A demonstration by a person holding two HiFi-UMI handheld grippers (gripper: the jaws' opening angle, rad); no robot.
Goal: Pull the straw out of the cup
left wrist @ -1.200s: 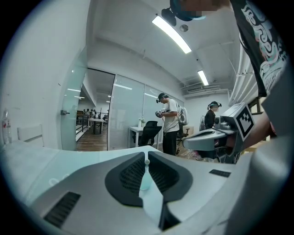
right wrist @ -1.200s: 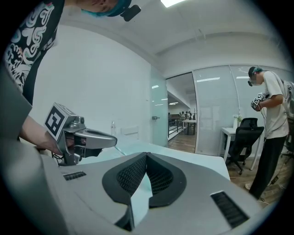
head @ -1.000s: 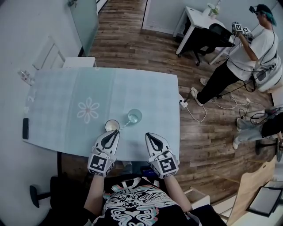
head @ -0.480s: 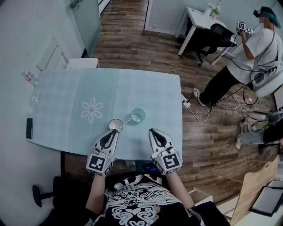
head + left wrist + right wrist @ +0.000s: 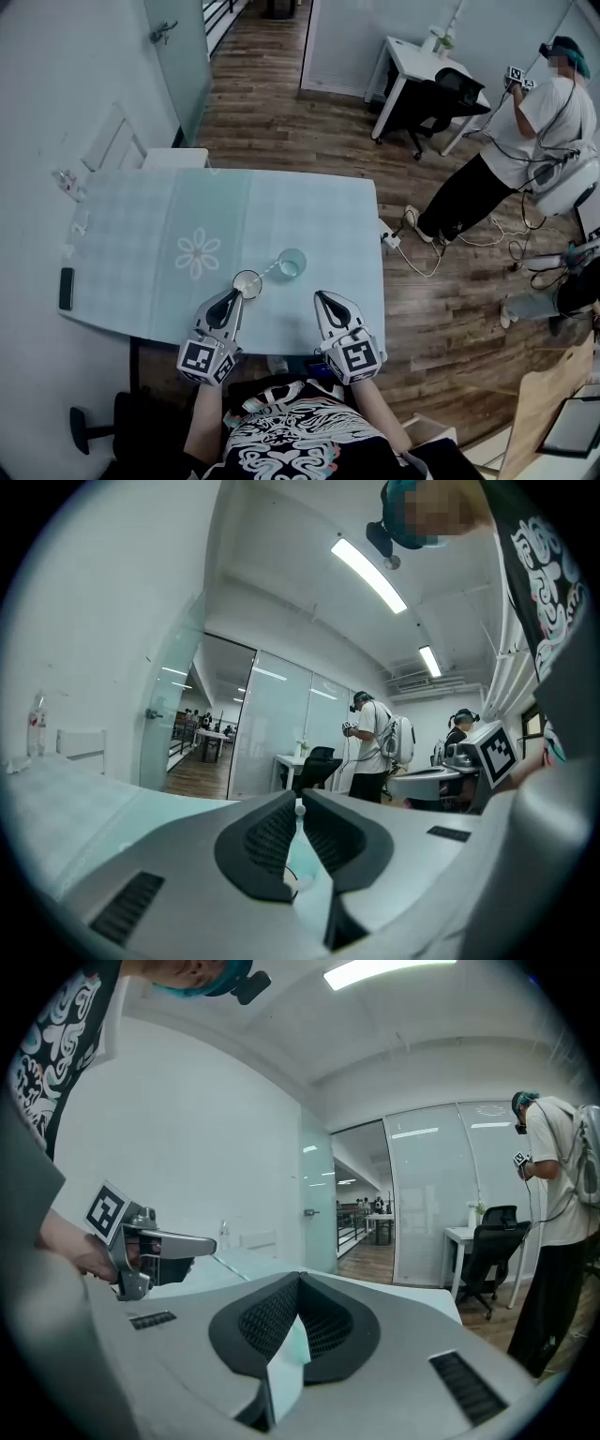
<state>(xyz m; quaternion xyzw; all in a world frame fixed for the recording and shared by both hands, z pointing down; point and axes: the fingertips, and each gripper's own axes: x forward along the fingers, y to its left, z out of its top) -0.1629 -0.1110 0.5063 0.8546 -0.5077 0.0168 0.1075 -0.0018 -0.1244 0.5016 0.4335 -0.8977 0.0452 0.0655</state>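
Note:
A clear glass (image 5: 292, 263) stands near the front of the table, with a white-rimmed cup (image 5: 247, 281) just to its left. A thin white straw (image 5: 270, 271) slants from the glass toward my left gripper (image 5: 234, 296). In the left gripper view the straw's white end (image 5: 298, 808) sits pinched between the jaw tips of that gripper (image 5: 298, 803), which is shut on it. My right gripper (image 5: 322, 298) hovers over the table's front edge, right of the glass. Its jaws (image 5: 300, 1281) are shut with nothing between them.
The table (image 5: 141, 234) has a pale checked cloth with a flower motif (image 5: 198, 253). A dark phone (image 5: 67, 288) lies at its left edge and a bottle (image 5: 66, 178) stands at the far left corner. Another person (image 5: 525, 122) stands beside a white desk (image 5: 412, 52) and black chair (image 5: 441, 89).
My left gripper has drawn back a little toward me and slightly upward, keeping the straw. The head view has shifted. The right gripper has stayed where it was.

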